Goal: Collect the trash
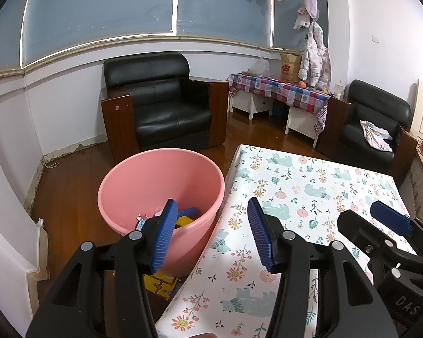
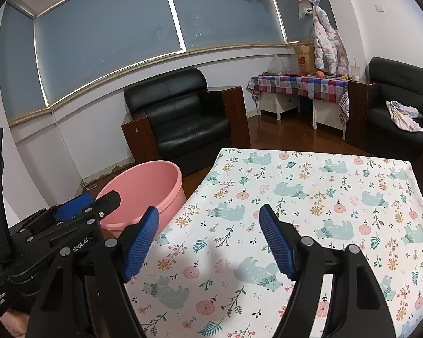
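Note:
A pink bucket (image 1: 160,186) stands on the wooden floor against the left edge of a table with a floral bear-print cloth (image 1: 310,186). Inside it lie pieces of trash (image 1: 183,217): yellow, blue and white scraps. My left gripper (image 1: 211,233) is open and empty, its left finger over the bucket's rim, its right finger over the table edge. My right gripper (image 2: 208,242) is open and empty above the cloth (image 2: 324,197). The bucket (image 2: 146,194) shows at the left in the right wrist view. Each gripper also shows in the other's view.
A black leather armchair (image 1: 166,104) stands behind the bucket. A second armchair (image 1: 375,124) holds a cloth at the right. A side table with a checked cloth (image 1: 279,90) carries bags and a cup. A yellow printed item (image 1: 160,284) lies on the floor under the bucket's near side.

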Demonstrator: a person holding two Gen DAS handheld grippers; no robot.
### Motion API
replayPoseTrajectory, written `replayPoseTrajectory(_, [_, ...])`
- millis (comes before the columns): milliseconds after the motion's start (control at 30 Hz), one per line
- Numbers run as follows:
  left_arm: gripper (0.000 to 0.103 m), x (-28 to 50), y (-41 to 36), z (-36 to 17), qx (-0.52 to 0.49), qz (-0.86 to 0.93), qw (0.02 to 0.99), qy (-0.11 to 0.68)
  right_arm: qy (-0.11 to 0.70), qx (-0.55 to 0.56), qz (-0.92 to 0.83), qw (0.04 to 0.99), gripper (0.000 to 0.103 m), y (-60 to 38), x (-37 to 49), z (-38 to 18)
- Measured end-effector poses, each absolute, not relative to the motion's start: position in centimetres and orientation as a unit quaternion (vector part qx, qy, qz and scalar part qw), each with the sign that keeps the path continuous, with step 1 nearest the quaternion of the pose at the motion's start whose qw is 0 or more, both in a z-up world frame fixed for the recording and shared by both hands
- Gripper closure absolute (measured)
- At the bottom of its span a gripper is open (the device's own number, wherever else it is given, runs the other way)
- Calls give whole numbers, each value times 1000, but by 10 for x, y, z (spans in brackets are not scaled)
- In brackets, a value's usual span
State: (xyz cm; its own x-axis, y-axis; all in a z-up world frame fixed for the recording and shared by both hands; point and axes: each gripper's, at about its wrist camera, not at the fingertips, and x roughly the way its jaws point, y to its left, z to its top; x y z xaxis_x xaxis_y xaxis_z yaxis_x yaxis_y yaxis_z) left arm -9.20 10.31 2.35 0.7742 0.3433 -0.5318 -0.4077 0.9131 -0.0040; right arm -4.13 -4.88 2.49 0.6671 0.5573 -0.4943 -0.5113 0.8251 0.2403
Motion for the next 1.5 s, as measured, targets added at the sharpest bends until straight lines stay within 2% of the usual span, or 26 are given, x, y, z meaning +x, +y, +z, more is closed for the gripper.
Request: replayPoseTrajectory(1500, [51, -94, 99, 30, -49, 197, 942, 267, 286, 39, 293, 911, 31, -48, -43, 25])
